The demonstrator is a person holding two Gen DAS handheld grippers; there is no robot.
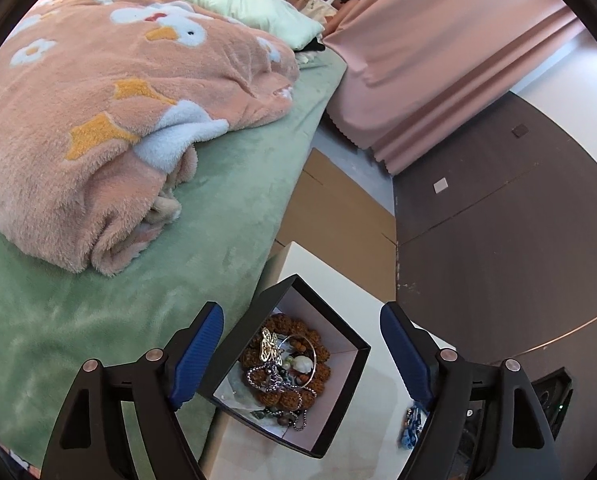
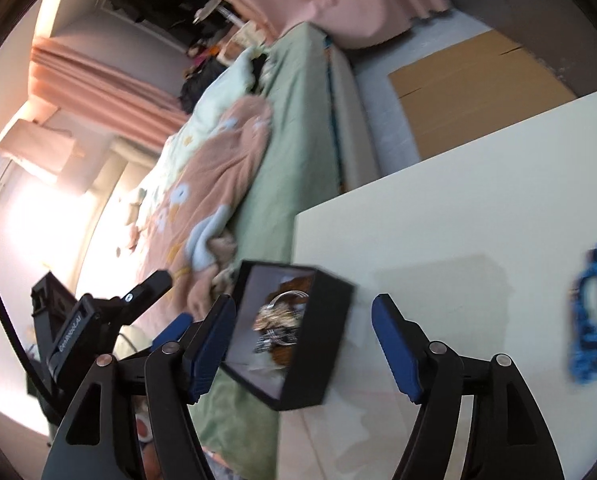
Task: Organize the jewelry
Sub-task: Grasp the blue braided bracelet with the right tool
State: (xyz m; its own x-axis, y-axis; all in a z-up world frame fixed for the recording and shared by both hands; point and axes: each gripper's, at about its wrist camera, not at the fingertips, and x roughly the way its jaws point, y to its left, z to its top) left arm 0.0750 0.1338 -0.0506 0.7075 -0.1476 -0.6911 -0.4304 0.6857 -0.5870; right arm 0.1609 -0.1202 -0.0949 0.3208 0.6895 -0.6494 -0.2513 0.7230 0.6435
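Observation:
A black open box (image 1: 340, 350) with a pale lining stands at the left edge of the white table (image 1: 372, 412). It holds a brown bead bracelet (image 1: 322, 376), a gold butterfly piece (image 1: 269, 346), silver chains and a thin bangle. My left gripper (image 1: 302, 312) is open, its blue pads standing on either side of the box with a gap on the right. In the right wrist view the box (image 2: 330, 320) is blurred and sits between the spread fingers of my open right gripper (image 2: 304, 304); nothing is pinched. A blue beaded piece (image 2: 592, 316) lies loose on the table (image 2: 458, 200), also seen as the blue piece (image 1: 412, 428).
A bed with a green sheet (image 1: 234, 184) and a folded peach blanket (image 1: 98, 120) borders the table on the left. Flat cardboard (image 1: 338, 216) lies on the floor beyond the table, with pink curtains (image 1: 438, 60) behind. The left gripper's body (image 2: 98, 320) hangs left of the box.

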